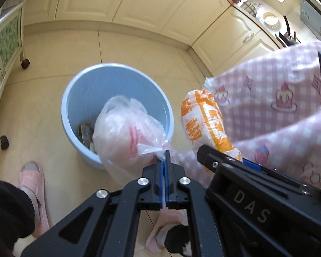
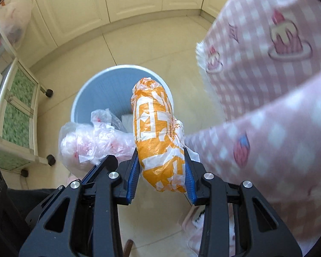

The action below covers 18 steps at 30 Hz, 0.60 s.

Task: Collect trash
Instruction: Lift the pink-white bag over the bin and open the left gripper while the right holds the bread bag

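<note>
We are holding two bags over the bin (image 1: 117, 115) on the floor: left gripper (image 1: 167, 160) pinching the clear bag (image 1: 126, 132) by its neck, right gripper (image 2: 160, 167) clamping the orange bag (image 2: 158, 137). We are likely on the dropping step. Next we need both bags centred above the bin's mouth before releasing.

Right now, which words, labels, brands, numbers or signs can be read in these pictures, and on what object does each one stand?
"DAS": pale letters on the black body of the right hand-held gripper, seen from the left wrist view.
Large orange characters on the orange-and-white bag: crumpled, not readable.
Red print on the clear plastic bag: blurred, not readable.
Small mark on the appliance at the counter: too small to read.
</note>
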### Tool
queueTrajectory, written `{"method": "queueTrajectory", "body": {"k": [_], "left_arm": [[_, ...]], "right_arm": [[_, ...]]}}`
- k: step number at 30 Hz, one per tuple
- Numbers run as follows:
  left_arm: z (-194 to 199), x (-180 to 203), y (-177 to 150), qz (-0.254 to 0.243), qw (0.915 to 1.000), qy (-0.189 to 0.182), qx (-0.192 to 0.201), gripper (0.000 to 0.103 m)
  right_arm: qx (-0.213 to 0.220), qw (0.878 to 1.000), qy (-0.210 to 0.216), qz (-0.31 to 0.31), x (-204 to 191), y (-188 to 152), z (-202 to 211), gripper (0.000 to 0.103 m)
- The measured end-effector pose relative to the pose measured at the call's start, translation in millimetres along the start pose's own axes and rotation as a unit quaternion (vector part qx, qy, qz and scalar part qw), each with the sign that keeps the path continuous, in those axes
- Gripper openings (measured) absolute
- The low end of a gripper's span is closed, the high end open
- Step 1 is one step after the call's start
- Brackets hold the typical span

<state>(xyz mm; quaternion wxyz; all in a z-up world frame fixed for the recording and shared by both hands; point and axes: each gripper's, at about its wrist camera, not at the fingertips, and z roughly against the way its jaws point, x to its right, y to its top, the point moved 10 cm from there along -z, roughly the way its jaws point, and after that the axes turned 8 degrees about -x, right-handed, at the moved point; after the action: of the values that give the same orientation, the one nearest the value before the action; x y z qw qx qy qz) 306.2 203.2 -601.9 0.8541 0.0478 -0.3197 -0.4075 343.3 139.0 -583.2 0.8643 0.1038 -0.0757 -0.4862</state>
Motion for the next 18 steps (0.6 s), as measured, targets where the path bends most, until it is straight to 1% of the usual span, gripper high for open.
{"method": "queueTrajectory", "body": {"k": [1,3,6,9,10,11,12,13,14,15,16,17,18], "left_arm": [[-4.7,-5.6,5.2,-0.002,1.0,0.003,0.003,0.001],[-0.1,-14.8,15.4,-0.008,0.9999,0.008,0.007,0.001],[-1.1,-15.7,31.2,-0.015,0.9996,0.021,0.014,0.002],[-3.3,-17.9,52.4,-0.033,0.9983,0.042,0.022,0.003],[-4.7,-19.4,56.5,-0.035,0.9981,0.046,0.022,0.008],[-6.0,-21.9,61.1,-0.033,0.998,0.05,0.022,0.022],[-6.4,-26.0,66.7,-0.029,0.9974,0.06,0.026,0.033],[-6.0,-28.2,70.1,-0.028,0.997,0.065,0.03,0.051],[-4.3,-29.2,73.9,-0.027,0.9967,0.066,0.039,0.058],[-3.4,-29.7,76.3,-0.029,0.9964,0.066,0.045,0.06],[-4.0,-30.7,78.1,-0.033,0.996,0.068,0.047,0.065],[-5.5,-32.6,78.8,-0.034,0.9957,0.073,0.045,0.067],[-7.1,-33.7,78.7,-0.036,0.9956,0.075,0.042,0.067]], "right_arm": [[0.004,1.0,0.001,0.003,-2.0,6.3,-1.6,0.035],[0.011,1.0,0.001,0.007,-4.2,16.7,0.6,0.035],[0.025,1.0,-0.003,0.003,-1.3,44.9,8.5,0.035],[0.038,0.999,-0.007,-0.004,2.6,51.2,20.9,0.035],[0.043,0.999,-0.011,-0.008,5.5,56.3,22.7,0.035],[0.046,0.999,-0.01,-0.012,7.6,60.7,23.8,0.035],[0.048,0.999,-0.01,-0.015,9.3,64.0,24.3,0.035],[0.05,0.999,-0.012,-0.017,11.6,67.7,24.2,0.035],[0.05,0.999,-0.012,-0.017,12.0,70.4,23.7,0.035],[0.051,0.999,-0.011,-0.017,12.4,72.6,23.2,0.035],[0.048,0.999,-0.013,-0.015,13.1,74.3,22.1,0.035],[0.047,0.999,-0.011,-0.013,11.6,74.6,21.7,0.035],[0.047,0.999,-0.011,-0.011,10.6,75.7,21.1,0.035]]}}
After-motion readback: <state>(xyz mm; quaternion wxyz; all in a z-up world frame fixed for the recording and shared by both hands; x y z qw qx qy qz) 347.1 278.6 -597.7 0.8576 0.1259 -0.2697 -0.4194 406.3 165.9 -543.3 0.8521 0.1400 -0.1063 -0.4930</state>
